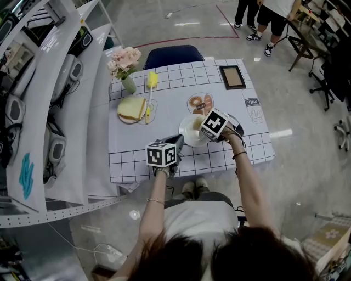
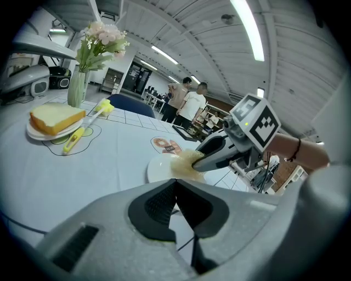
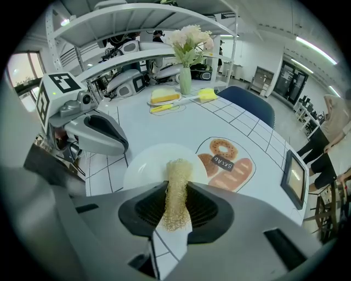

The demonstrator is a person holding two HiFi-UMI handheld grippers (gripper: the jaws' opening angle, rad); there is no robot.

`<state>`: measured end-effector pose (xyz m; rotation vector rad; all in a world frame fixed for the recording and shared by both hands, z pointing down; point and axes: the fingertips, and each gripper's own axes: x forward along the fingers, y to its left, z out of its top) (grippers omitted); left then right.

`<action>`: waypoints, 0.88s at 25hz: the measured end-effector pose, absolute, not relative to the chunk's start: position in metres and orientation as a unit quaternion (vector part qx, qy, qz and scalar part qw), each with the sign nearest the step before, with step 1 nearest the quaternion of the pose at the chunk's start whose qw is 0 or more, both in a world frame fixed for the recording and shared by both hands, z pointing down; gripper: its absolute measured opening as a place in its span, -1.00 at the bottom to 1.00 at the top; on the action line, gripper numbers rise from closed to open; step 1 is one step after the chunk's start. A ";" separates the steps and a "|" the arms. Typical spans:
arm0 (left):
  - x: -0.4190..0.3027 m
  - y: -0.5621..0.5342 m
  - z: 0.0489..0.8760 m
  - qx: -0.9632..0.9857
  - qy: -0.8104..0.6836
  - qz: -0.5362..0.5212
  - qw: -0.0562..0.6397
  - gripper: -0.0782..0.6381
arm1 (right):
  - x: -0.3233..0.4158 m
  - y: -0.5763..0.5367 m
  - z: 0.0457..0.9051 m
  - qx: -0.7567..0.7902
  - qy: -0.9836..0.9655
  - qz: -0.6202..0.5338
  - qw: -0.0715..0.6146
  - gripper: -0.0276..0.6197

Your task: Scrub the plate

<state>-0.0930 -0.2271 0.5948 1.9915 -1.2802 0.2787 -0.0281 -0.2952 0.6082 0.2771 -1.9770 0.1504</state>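
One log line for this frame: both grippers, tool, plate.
phase: scrubbing | right gripper: shut on mesh scrubber | scrubber: on white plate | left gripper: fingers shut, empty, near plate, not touching

In its own view, your right gripper [image 3: 176,207] hides the near rim of the plate [image 3: 145,164] behind its body. The mesh scrubber [image 3: 178,184], plain there, is covered by that gripper's cube in your head view. Your left gripper [image 2: 176,204] likewise blocks the plate's near edge. Beyond both grippers, the people [image 1: 269,13] past the bench [image 1: 137,148] are cut off by the top edge.
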 end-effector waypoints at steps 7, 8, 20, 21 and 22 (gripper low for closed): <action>-0.094 -0.227 0.593 0.778 -0.501 0.110 0.363 -0.75 | -0.028 -0.294 0.607 0.125 -0.840 0.078 0.523 -0.63; -0.094 -0.227 0.592 0.778 -0.503 0.110 0.360 -0.75 | -0.028 -0.293 0.606 0.126 -0.844 0.081 0.515 -0.63; -0.093 -0.223 0.570 0.800 -0.527 0.071 0.279 -0.75 | -0.031 -0.273 0.575 0.154 -0.928 0.129 0.314 -0.63; -0.094 -0.222 0.566 0.801 -0.531 0.066 0.271 -0.75 | -0.032 -0.272 0.570 0.156 -0.933 0.129 0.299 -0.63; -0.095 -0.222 0.562 0.801 -0.534 0.061 0.264 -0.75 | -0.032 -0.271 0.565 0.157 -0.937 0.129 0.283 -0.63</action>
